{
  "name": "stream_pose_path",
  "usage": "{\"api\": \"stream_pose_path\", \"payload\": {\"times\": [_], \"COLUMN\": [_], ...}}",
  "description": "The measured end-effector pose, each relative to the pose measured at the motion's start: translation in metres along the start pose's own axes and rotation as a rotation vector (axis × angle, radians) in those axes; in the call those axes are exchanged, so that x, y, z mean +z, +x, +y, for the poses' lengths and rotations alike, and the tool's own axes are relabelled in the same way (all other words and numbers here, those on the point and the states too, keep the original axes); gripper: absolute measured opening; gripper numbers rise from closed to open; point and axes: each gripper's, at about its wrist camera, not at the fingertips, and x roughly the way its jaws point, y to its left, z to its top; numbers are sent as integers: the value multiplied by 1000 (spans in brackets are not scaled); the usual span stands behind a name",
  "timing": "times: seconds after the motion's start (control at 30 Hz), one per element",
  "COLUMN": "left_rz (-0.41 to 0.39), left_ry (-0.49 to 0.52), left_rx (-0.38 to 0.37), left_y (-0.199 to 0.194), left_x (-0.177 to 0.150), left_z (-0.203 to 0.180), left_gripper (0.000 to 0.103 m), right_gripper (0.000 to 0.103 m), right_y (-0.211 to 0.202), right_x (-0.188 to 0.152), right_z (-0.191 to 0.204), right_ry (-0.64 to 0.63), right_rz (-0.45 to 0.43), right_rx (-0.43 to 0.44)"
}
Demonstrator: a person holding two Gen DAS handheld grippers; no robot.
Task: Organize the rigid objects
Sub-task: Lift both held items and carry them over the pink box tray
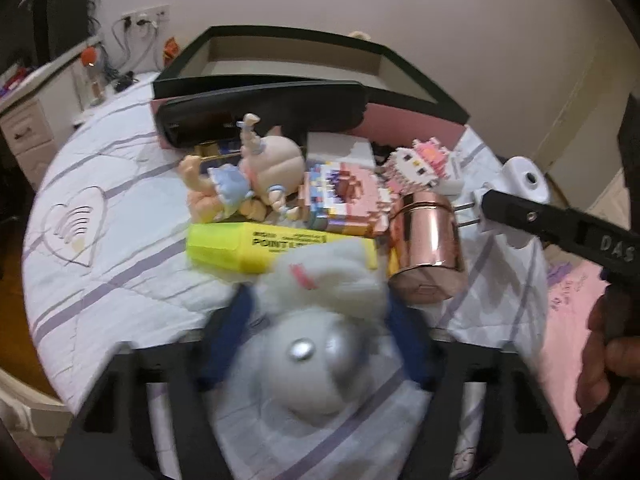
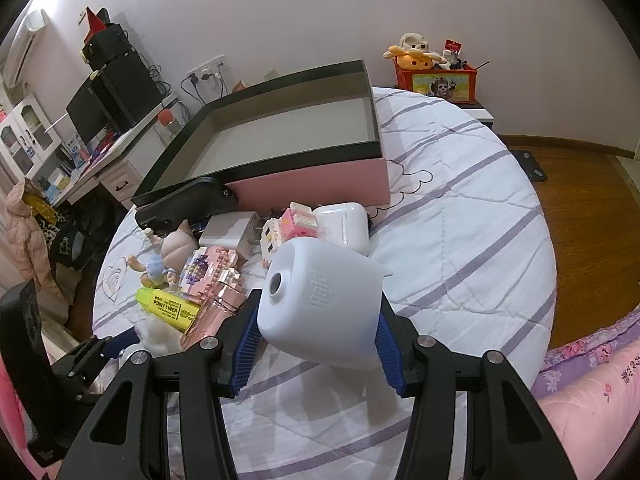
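Nearest to us, our right gripper (image 2: pixel 316 344) is clamped on a white plug-in device (image 2: pixel 320 304), blue pads against its two sides, lifted clear of the bed (image 2: pixel 460 240), presumably so it can be carried to the box. Our left gripper (image 1: pixel 320 320) straddles a fluffy white toy (image 1: pixel 320 312); blur hides whether the pads press it, so we cannot tell if it is gripped. Just beyond lie the yellow highlighter (image 1: pixel 256 248), copper cylinder (image 1: pixel 428 248), doll (image 1: pixel 256 176) and brick figures (image 1: pixel 344 200), heaped together. Farthest, the pink box (image 2: pixel 312 184) sits open and empty, seemingly awaiting them.
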Motion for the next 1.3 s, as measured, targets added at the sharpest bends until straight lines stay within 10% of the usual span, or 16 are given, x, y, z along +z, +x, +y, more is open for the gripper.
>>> {"api": "stream_pose_path", "payload": {"times": [1.3], "left_rz": [-197], "left_ry": [-31], "left_rx": [29], "left_y": [-76], "left_x": [44], "left_z": [25], "left_gripper": [56], "right_gripper": [53], "right_y": [-20], "right_x": [20], "right_z": [25], "right_ry": [-77], "right_rz": [-47], "right_rx": [41]}}
